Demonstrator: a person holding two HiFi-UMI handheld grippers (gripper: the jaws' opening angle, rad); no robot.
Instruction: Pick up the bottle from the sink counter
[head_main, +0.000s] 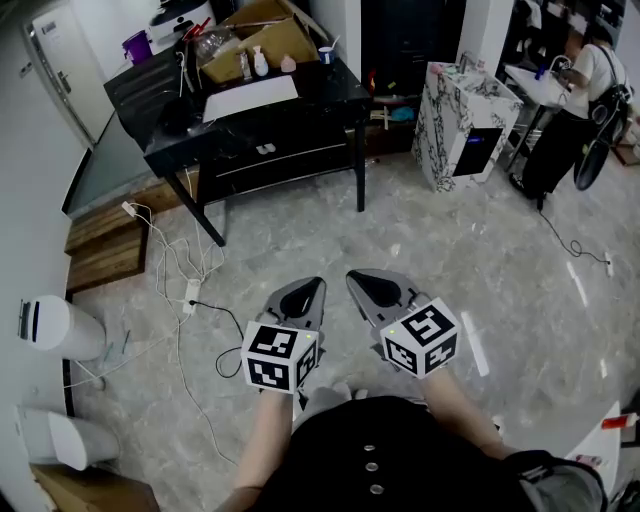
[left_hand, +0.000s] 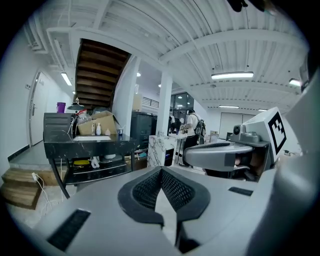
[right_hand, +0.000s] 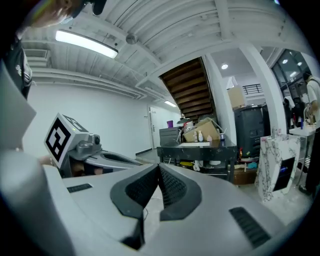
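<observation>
Two grippers, both empty. The left gripper (left_hand: 161, 169) has its ribbed dark pads pressed tip to tip with nothing between them, and the right gripper (right_hand: 159, 165) is closed the same way on nothing. I hold them side by side, low and near the body, over the pale polished stone floor (head_main: 450, 250).

I judge the task to be at its very start. The small white narrow-necked bottle (head_main: 260, 62) stands upright on the black-topped sink counter (head_main: 170, 135), well apart from both grippers across open floor. It sits behind the white rectangular basin (head_main: 250, 98) and just in front of the open brown cardboard box (head_main: 270, 42).

The next move, as I see it, calls for closing that whole distance and spreading one gripper's jaws. They should go level around the bottle's body. A slimmer clear bottle (head_main: 245, 66) and a small pink object (head_main: 288, 63) stand just beside it, so there is little room for a clean entry.

As for the containers, the box holds crumpled clear plastic and clutter I cannot identify. The basin looks bare. A small blue cup (head_main: 327, 54) has a thin stick poking out. What the purple tub (head_main: 137, 46) holds, I cannot tell.
</observation>
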